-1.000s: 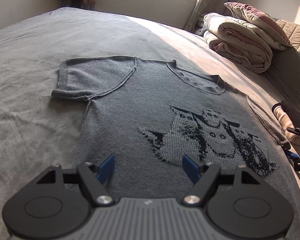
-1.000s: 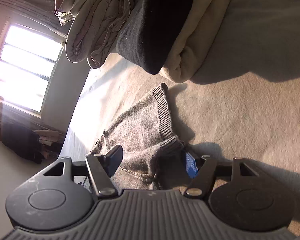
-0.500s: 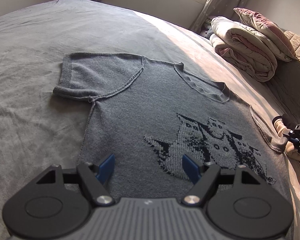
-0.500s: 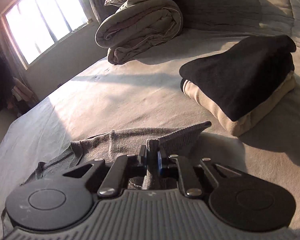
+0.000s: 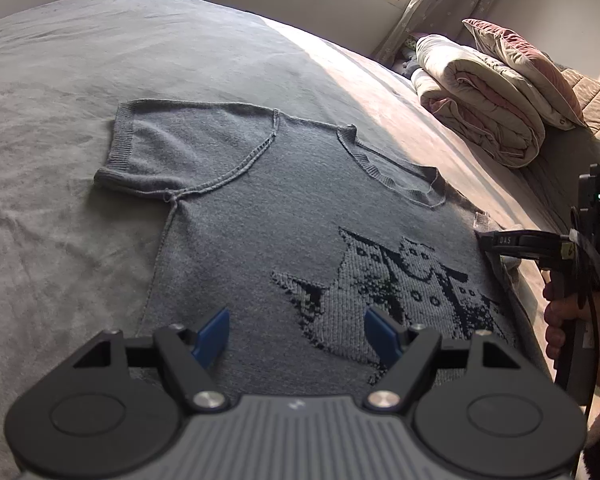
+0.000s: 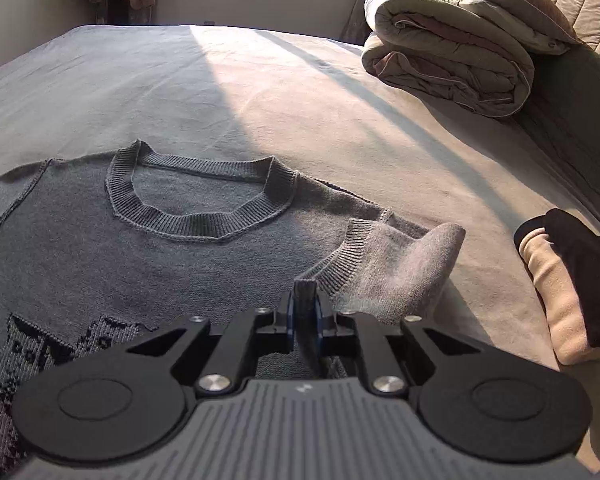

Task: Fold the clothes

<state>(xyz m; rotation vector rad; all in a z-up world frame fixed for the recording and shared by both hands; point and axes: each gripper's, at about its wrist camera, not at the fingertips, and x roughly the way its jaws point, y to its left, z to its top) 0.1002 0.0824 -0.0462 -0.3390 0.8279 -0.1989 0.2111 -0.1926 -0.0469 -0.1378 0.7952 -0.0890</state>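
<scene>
A grey knitted short-sleeved sweater with a dark cat pattern lies flat, front up, on the bed. My left gripper hovers open over its lower hem with nothing between the blue pads. The sweater's left sleeve lies spread out flat. In the right wrist view my right gripper is shut on the ribbed cuff of the other sleeve, which is lifted and folded in over the sweater. The left wrist view shows that right gripper at the sweater's right edge.
A rolled duvet with a pillow on top lies at the head of the bed. A folded pile of black and cream clothes sits right of the sweater. A person's hand holds the right gripper's handle.
The right gripper closed on the sleeve cuff, rolled upright and carried the sleeve in over the sweater's body. The left gripper stayed open and nearly still.
</scene>
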